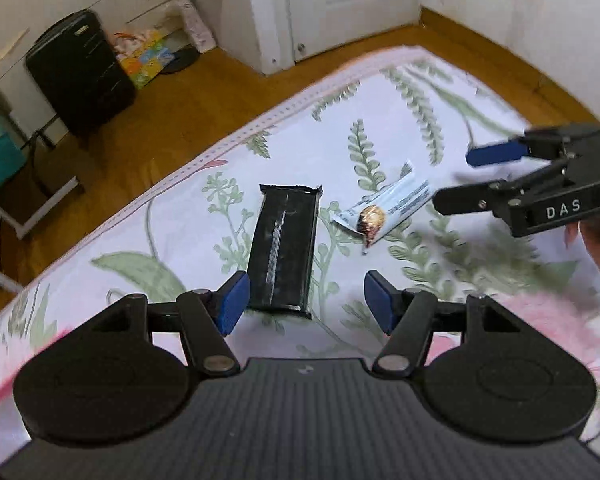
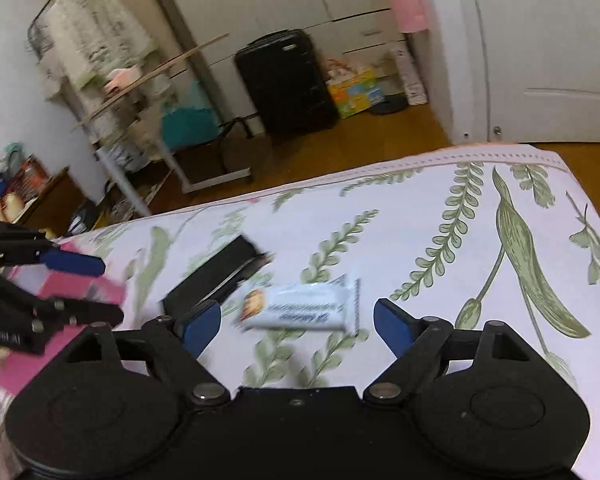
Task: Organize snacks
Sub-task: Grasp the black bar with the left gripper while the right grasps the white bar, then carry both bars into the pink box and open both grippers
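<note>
Two snack bars on a leaf-print sheet [image 1: 440,92], just apart: black bar [image 1: 283,248] ahead of the left gripper [image 1: 306,300], white bar [image 2: 300,306] ahead of the right gripper [image 2: 298,322]. Both jaws spread, nothing pinched.

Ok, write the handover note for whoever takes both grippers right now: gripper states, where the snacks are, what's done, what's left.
Left gripper: open, empty, its fingers framing the near end of the black snack bar.
Right gripper: open, empty, aimed at the white snack bar.
Both bars lie loose on the floral bedsheet, side by side, not touching.
Done: nothing gathered or sorted that shows.
Left: grip each bar and place it; no container for them is in view.
</note>
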